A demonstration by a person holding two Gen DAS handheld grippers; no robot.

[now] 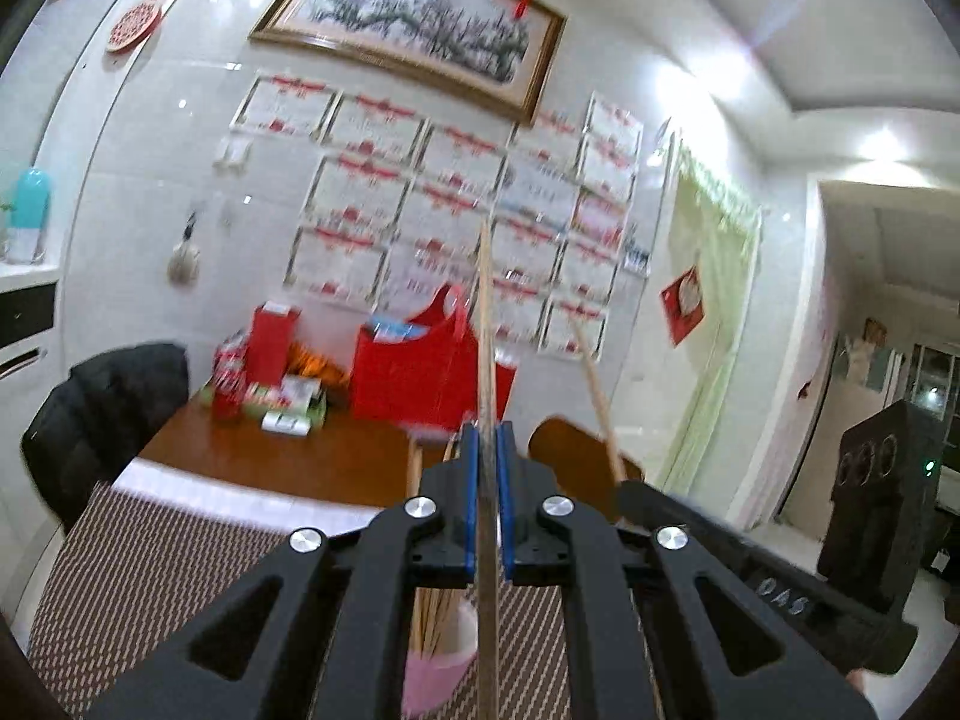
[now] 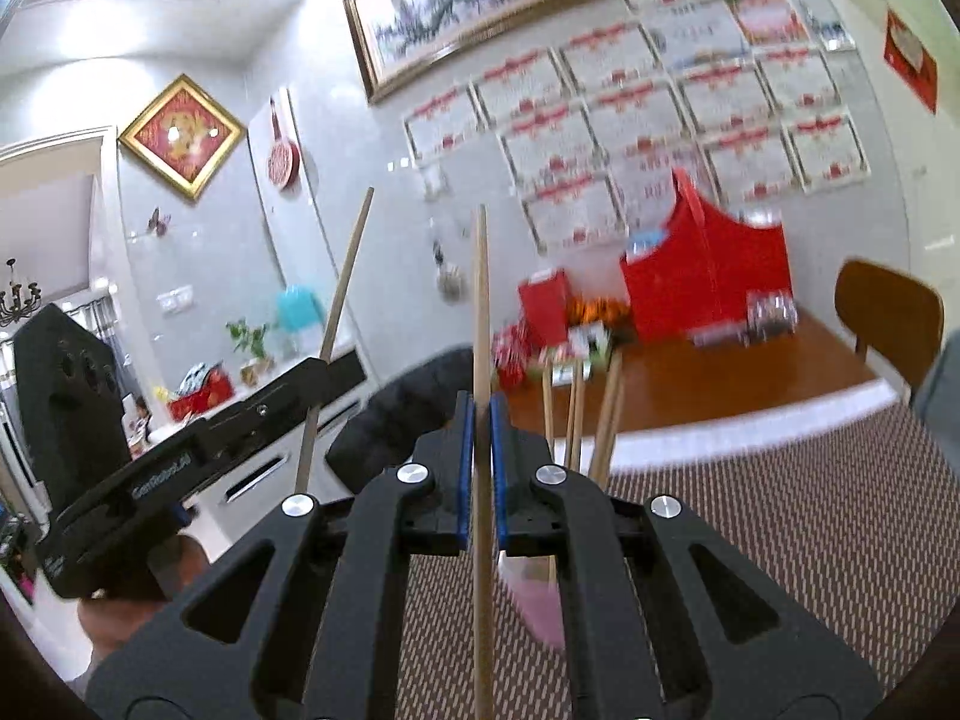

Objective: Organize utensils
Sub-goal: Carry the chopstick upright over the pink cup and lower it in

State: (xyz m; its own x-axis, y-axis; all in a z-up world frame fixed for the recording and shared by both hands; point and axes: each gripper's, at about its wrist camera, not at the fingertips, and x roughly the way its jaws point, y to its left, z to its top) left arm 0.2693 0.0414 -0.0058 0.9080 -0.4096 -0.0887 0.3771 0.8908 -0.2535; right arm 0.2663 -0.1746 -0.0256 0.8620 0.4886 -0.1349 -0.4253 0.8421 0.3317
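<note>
In the left wrist view, the left gripper is held about level, its blue pads clamped on an upright chopstick above the pink cup of chopsticks. In the right wrist view, the right gripper is likewise clamped on a second chopstick, the woven mat seen below.

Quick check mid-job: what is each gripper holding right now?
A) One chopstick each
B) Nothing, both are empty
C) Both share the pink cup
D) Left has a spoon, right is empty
A: the left gripper is shut on a chopstick, and the right gripper is shut on its own chopstick; the pink cup sits below on the mat.
</note>
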